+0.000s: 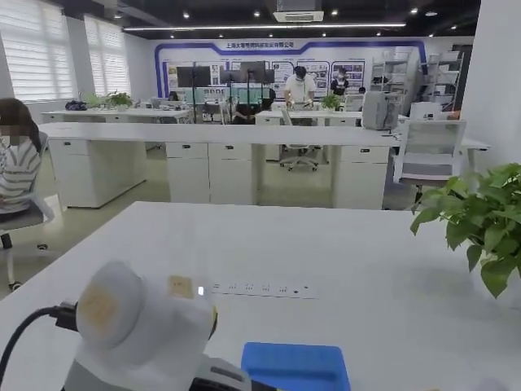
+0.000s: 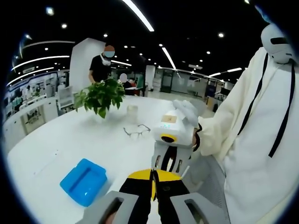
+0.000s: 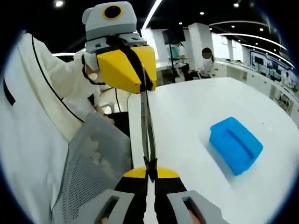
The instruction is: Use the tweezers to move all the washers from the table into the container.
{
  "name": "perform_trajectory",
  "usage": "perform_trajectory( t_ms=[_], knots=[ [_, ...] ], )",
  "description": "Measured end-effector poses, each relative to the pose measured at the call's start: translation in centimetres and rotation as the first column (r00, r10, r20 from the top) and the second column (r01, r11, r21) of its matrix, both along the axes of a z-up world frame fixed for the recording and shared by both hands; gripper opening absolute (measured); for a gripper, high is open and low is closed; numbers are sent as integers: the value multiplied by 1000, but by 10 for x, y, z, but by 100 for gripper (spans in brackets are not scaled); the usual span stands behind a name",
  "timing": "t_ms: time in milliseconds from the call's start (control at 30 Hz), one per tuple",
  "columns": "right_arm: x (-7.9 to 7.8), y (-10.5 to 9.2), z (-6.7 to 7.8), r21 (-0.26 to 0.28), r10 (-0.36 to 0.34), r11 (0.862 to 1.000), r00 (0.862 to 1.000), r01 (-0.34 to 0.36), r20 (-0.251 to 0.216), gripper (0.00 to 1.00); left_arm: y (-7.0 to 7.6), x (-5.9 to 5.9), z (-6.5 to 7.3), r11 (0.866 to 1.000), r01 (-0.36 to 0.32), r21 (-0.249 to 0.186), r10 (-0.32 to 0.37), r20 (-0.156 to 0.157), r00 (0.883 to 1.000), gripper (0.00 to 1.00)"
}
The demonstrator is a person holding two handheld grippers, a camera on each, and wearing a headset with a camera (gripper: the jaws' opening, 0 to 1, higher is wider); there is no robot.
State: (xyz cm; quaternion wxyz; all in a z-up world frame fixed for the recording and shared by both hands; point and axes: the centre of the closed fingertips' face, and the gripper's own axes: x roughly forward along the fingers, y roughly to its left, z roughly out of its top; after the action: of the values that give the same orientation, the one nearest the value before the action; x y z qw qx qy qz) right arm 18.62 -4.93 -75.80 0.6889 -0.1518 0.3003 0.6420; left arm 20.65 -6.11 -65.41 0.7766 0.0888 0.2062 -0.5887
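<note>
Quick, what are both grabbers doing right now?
Left gripper: closed on one end of the tweezers.
Right gripper: closed on the other end of the tweezers.

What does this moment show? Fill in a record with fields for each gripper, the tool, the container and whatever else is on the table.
Left gripper: shut on one end of the tweezers
Right gripper: shut on the other end
Tweezers: stretched between the two grippers, near the table's edge
Container: blue, shallow, open top, on the table, apart from both grippers
Table: white
Also on table: plant, glasses
</note>
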Motion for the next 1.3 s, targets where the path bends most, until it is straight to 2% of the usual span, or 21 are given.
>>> perform_trajectory(
  t_ms=[33, 67, 133, 200, 267, 300, 400, 467, 567, 733, 767, 900, 1000, 1100, 1200, 1267, 1300],
  knots=[
    [4, -4, -3, -41, -1, 999, 999, 2, 34, 0, 3, 1, -3, 1000, -10, 12, 10, -6, 1000, 0],
    [5, -5, -5, -57, 13, 998, 999, -10, 51, 0, 5, 3, -7, 999, -27, 26, 27, -17, 999, 0],
    [5, -4, -6, -74, 24, 997, 998, -20, 61, 0, 8, 7, -11, 998, -38, 43, 39, -20, 999, 2],
    [5, -4, -7, -89, 41, 995, 996, -35, 74, 0, 12, 7, -19, 996, -40, 83, 43, -29, 999, 7],
    [9, -6, -9, -129, 62, 990, 992, -48, 107, 0, 15, 4, -28, 991, -11, 131, 18, -53, 998, 11],
    [10, -7, -11, -150, 89, 986, 986, -68, 138, 0, 15, 4, -31, 990, -9, 139, 16, -50, 999, 11],
    [10, -5, -13, -162, 102, 984, 984, -78, 149, 0, 14, 3, -42, 987, 3, 162, 6, -54, 999, 10],
    [11, -5, -18, -189, 124, 978, 978, -92, 165, 0, 16, 1, -54, 982, 14, 188, 0, -79, 997, 11],
    [13, -5, -24, -209, 136, 973, 975, -99, 173, 0, 16, -1, -65, 979, 24, 202, -5, -94, 996, 11],
    [14, -6, -29, -235, 157, 965, 973, -115, 168, 0, 21, -1, -83, 965, 38, 259, -10, -109, 994, 8],
    [15, -6, -30, -240, 163, 963, 972, -119, 172, 0, 23, -1, -87, 962, 46, 269, -14, -120, 993, 7],
    [18, -7, -36, -264, 185, 955, 968, -137, 169, 0, 26, 4, -94, 960, 50, 275, -13, -133, 991, 3],
    [22, -8, -41, -274, 193, 951, 968, -144, 162, 0, 27, 6, -100, 958, 59, 280, -15, -158, 987, 1],
    [27, -8, -47, -296, 212, 942, 965, -159, 156, 0, 30, 8, -112, 942, 88, 322, -38, -161, 986, 0],
    [34, -9, -54, -320, 232, 931, 960, -173, 156, 0, 31, 13, -121, 933, 108, 343, -51, -171, 984, 0],
    [39, -10, -58, -331, 238, 927, 959, -177, 155, 0, 32, 18, -128, 917, 125, 378, -68, -159, 985, 0],
    [43, -11, -61, -338, 239, 924, 959, -177, 152, 0, 32, 22, -132, 912, 133, 389, -84, -142, 986, 0]
  ],
)
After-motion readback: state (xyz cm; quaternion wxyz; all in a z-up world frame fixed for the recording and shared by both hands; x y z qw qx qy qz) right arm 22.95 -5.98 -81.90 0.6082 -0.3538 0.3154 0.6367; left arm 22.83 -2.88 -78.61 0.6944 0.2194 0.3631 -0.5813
